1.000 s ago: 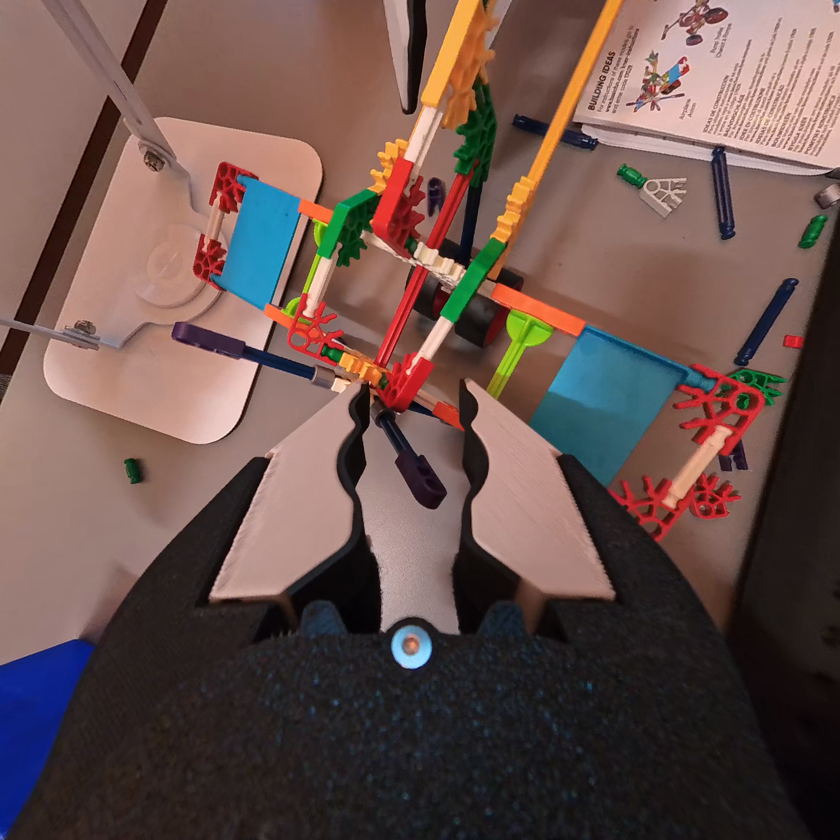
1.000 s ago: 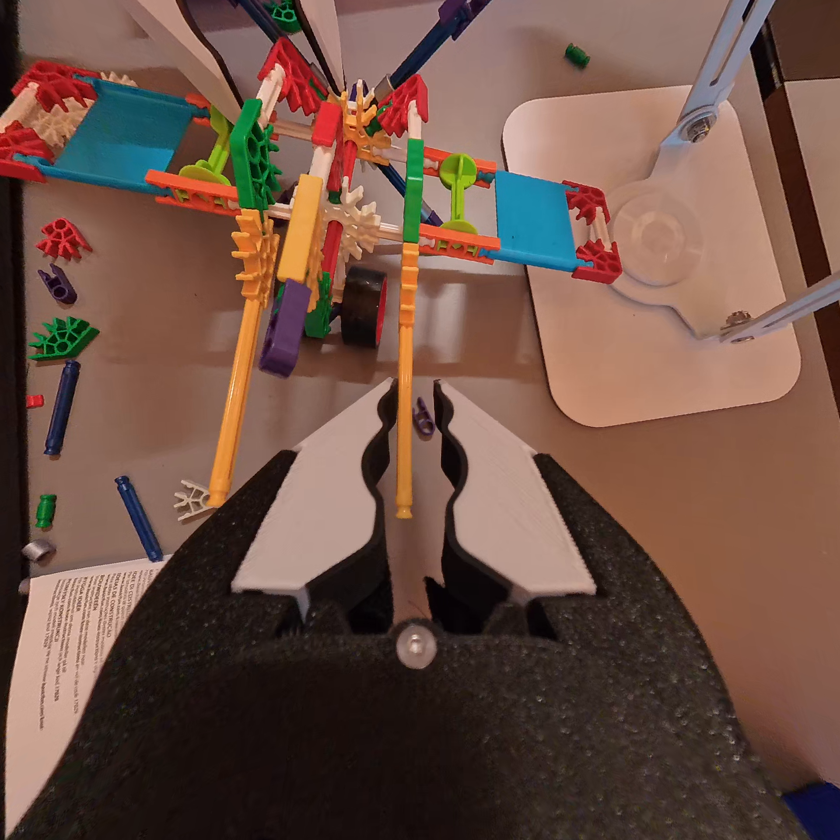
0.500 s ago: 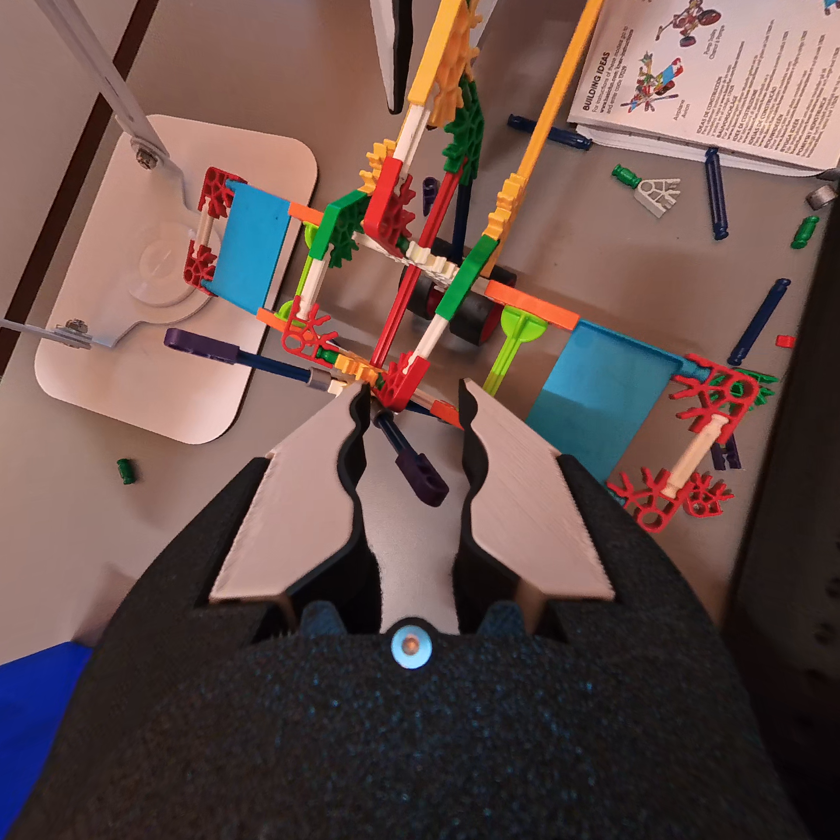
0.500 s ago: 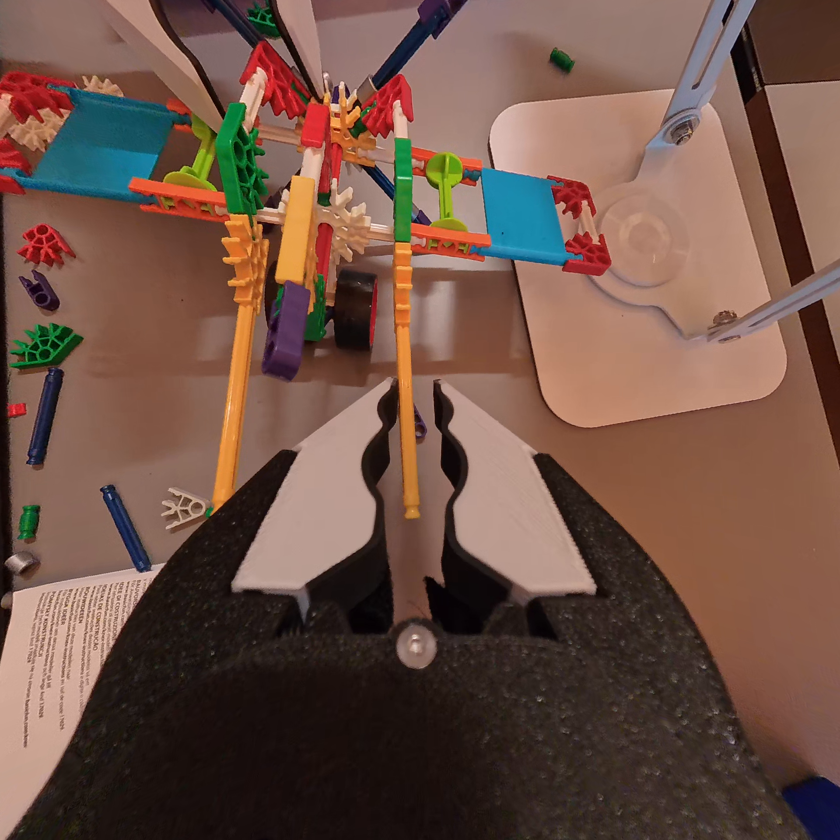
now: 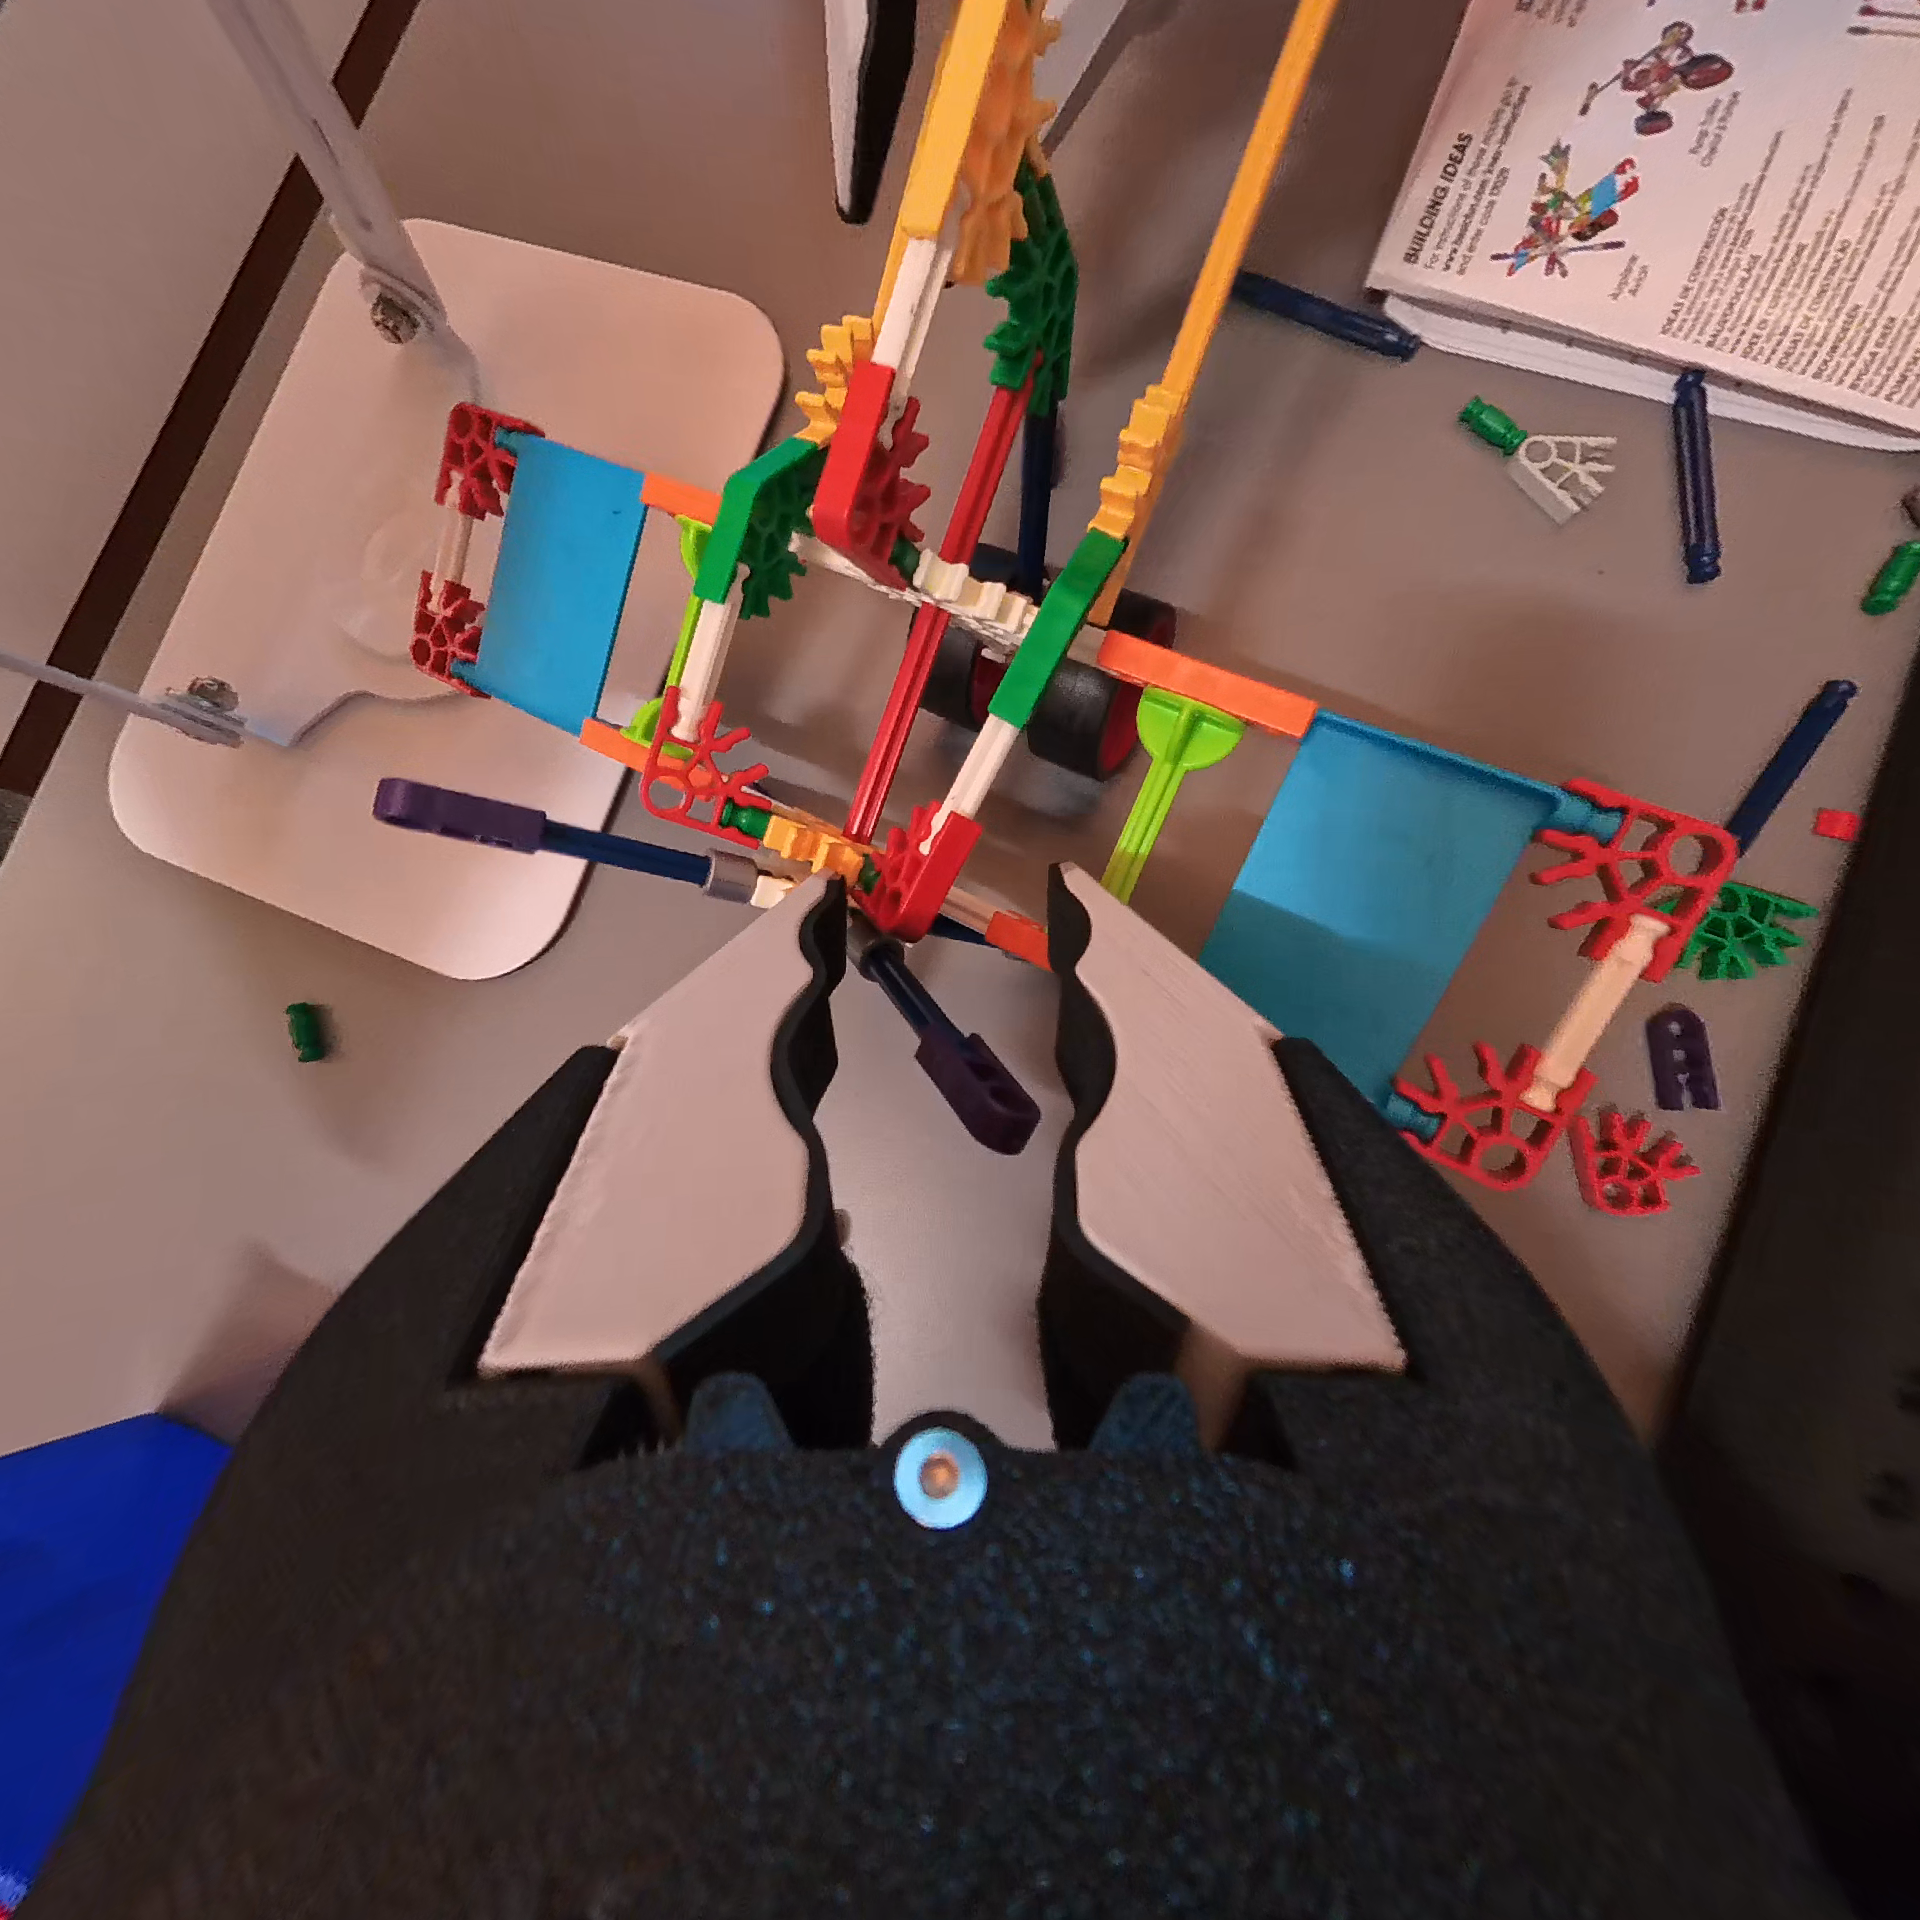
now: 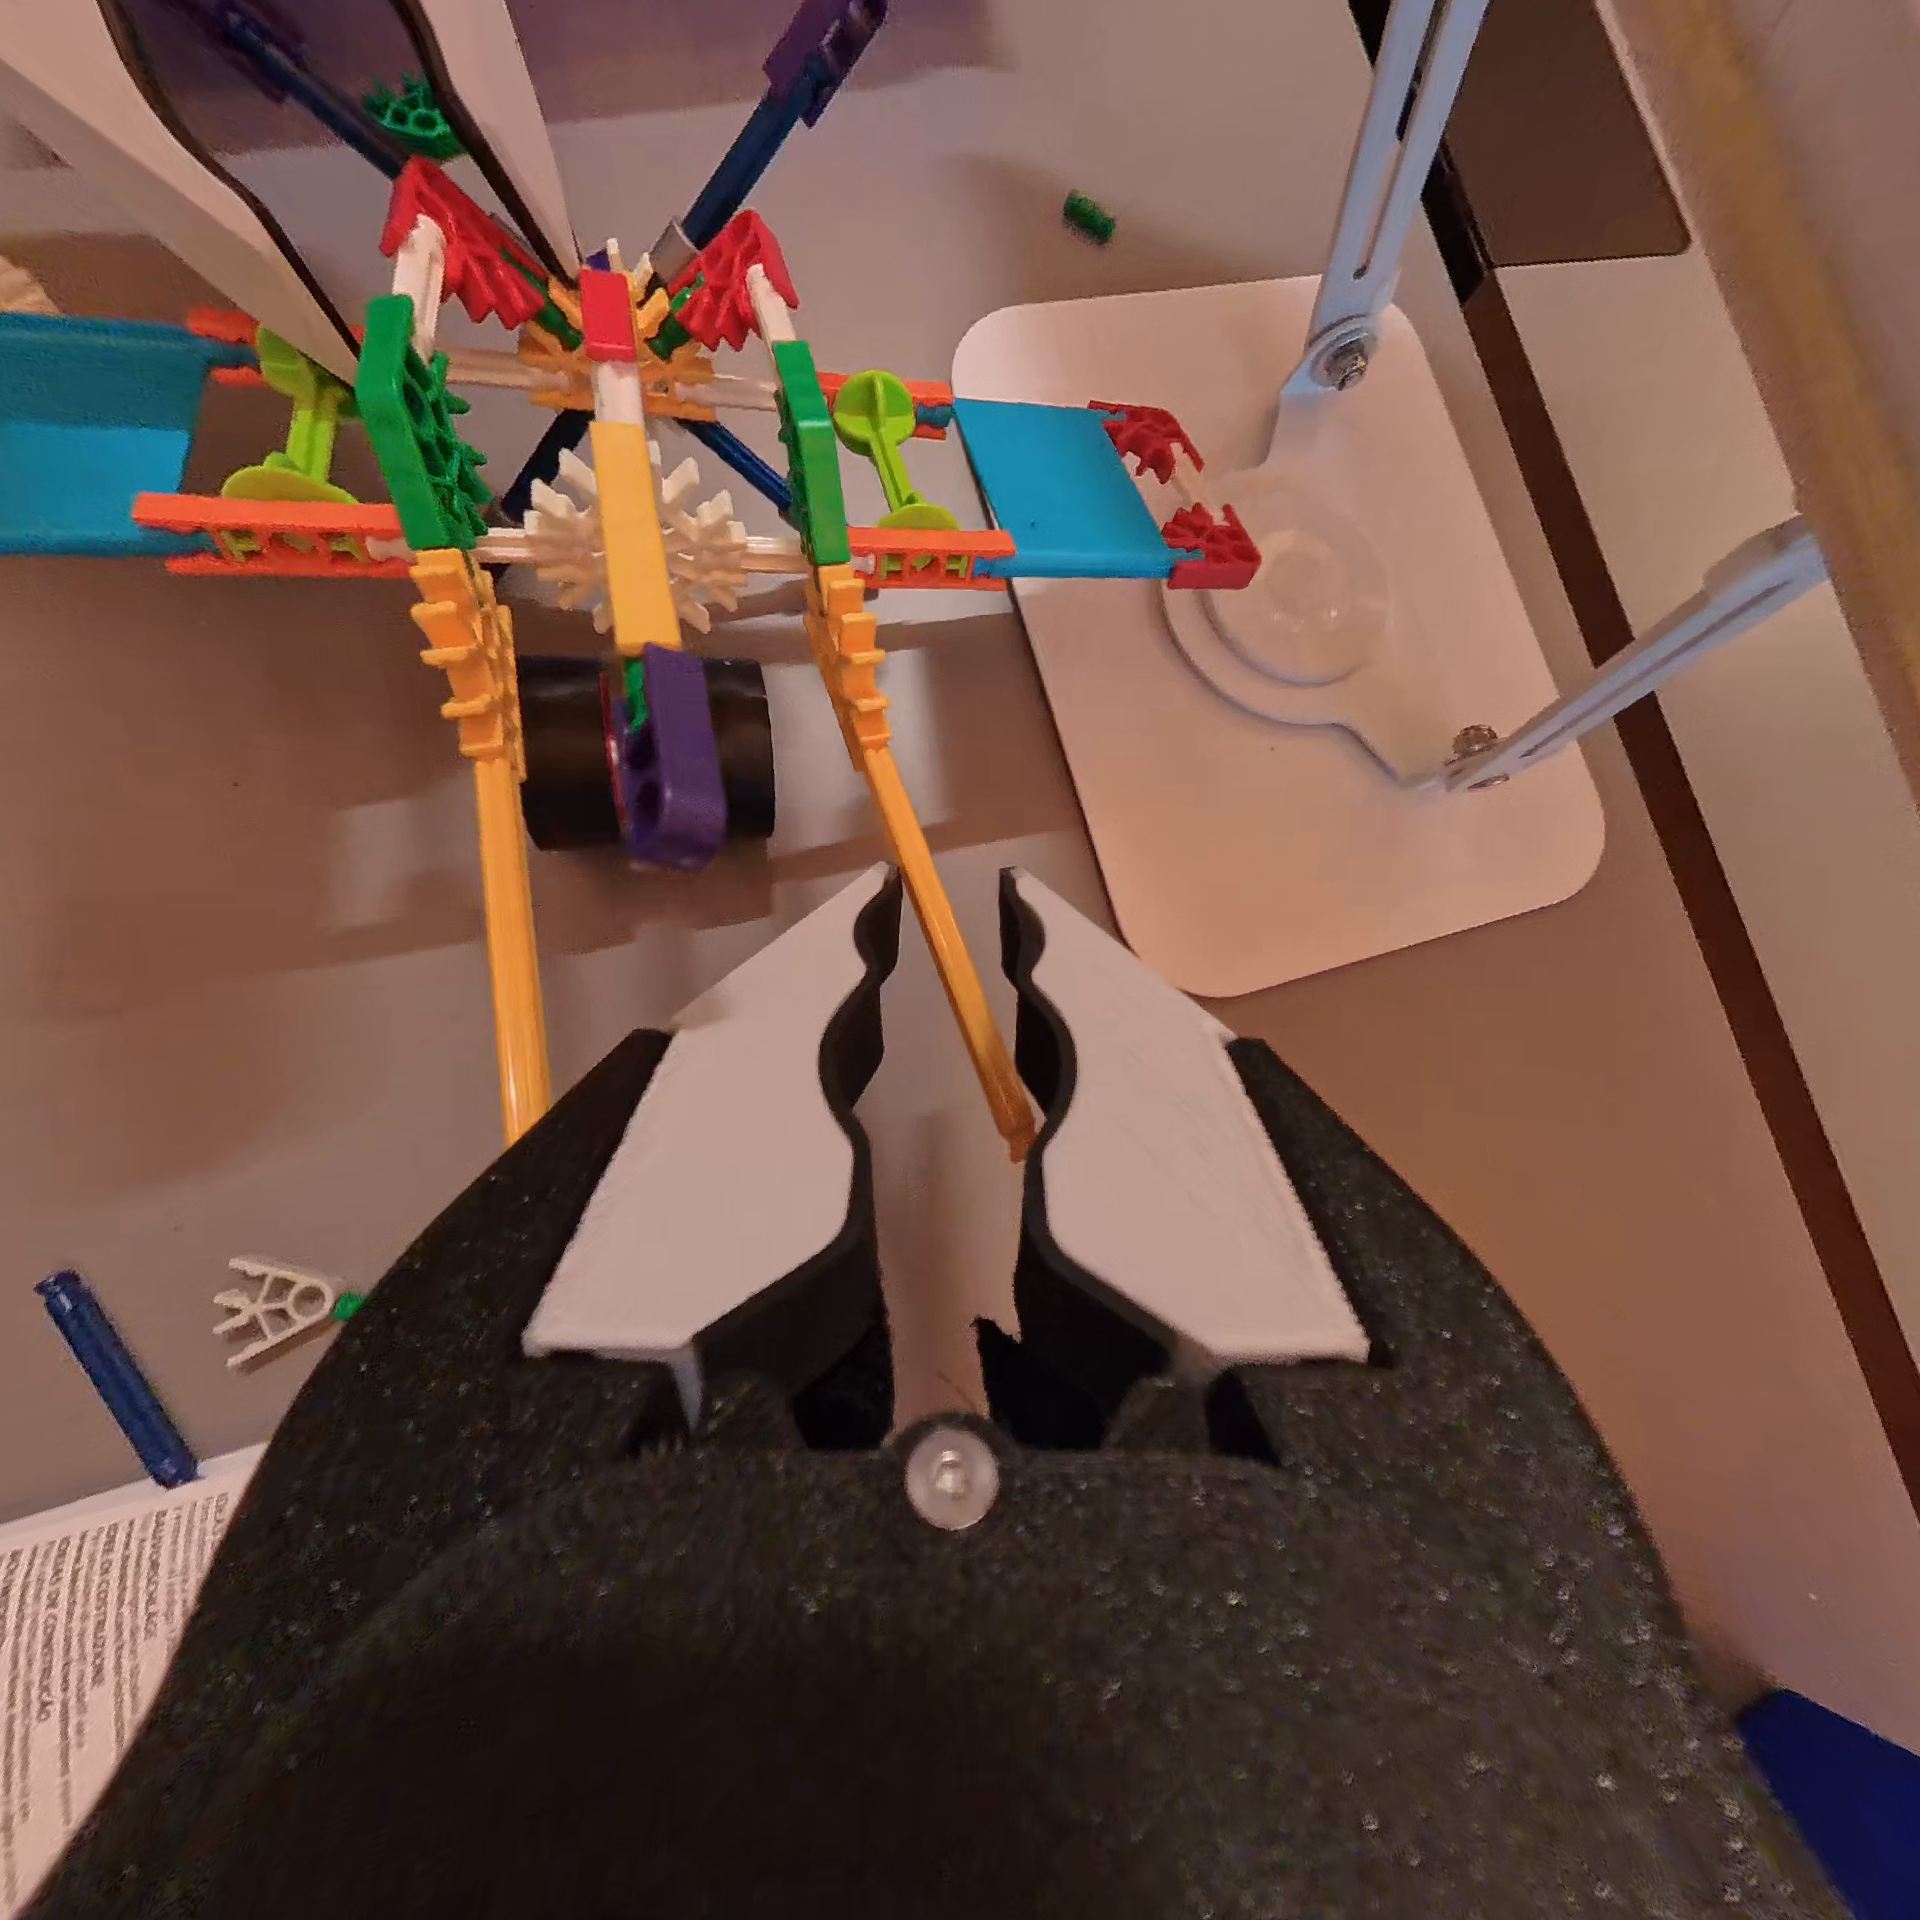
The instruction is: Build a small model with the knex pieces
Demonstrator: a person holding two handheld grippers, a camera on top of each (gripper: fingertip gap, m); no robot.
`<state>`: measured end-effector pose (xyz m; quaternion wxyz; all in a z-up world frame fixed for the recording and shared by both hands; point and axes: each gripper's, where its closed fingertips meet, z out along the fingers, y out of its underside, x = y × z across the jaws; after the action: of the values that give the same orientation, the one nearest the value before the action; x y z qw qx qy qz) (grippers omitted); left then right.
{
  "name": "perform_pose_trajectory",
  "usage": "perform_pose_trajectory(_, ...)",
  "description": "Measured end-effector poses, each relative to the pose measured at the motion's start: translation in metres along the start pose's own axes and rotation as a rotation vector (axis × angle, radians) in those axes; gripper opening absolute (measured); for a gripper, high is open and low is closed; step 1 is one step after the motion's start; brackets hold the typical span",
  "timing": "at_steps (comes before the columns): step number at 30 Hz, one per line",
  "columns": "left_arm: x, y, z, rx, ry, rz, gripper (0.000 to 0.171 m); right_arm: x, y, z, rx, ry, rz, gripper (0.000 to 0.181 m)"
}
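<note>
Left gripper has fingers parted; gap partly filled by a dark blue rod w/ purple end, model's red corner right at the tips. To its right, blue panel and red connectors crowd the table up to the dark edge. To its left, bare table w/ only a small green piece, then the white stand base.

Right gripper fingers apart w/ a yellow rod slanting through the gap, end against the right finger. Second yellow rod and black wheel block the left; white base near the right. Bare table lower left.

Booklet cut by frame edge
</note>
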<state>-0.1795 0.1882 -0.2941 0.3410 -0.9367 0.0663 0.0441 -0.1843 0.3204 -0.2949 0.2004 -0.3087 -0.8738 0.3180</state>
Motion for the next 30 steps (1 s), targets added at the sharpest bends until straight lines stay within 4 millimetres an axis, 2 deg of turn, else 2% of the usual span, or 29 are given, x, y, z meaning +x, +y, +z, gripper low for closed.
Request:
perform_pose_trajectory(9,-0.001,-0.001,-0.001,0.011,-0.004,0.005,0.039,0.000,0.006,-0.012,-0.033,-0.007,-0.031,0.021)
perform_pose_trajectory(17,-0.006,-0.005,-0.006,0.033,-0.032,0.013,0.044,-0.005,-0.005,-0.043,0.036,-0.063,-0.032,0.021)
perform_pose_trajectory(23,0.002,-0.012,-0.004,0.044,-0.024,0.070,0.043,-0.014,-0.012,-0.060,0.071,-0.104,-0.060,0.021)
perform_pose_trajectory(27,0.008,-0.025,0.001,0.076,-0.031,0.128,0.038,-0.018,-0.013,-0.062,0.069,-0.112,-0.071,0.021)
perform_pose_trajectory(30,0.017,-0.030,0.009,0.070,-0.002,0.164,0.020,-0.019,-0.013,-0.062,0.066,-0.115,-0.073,0.021)
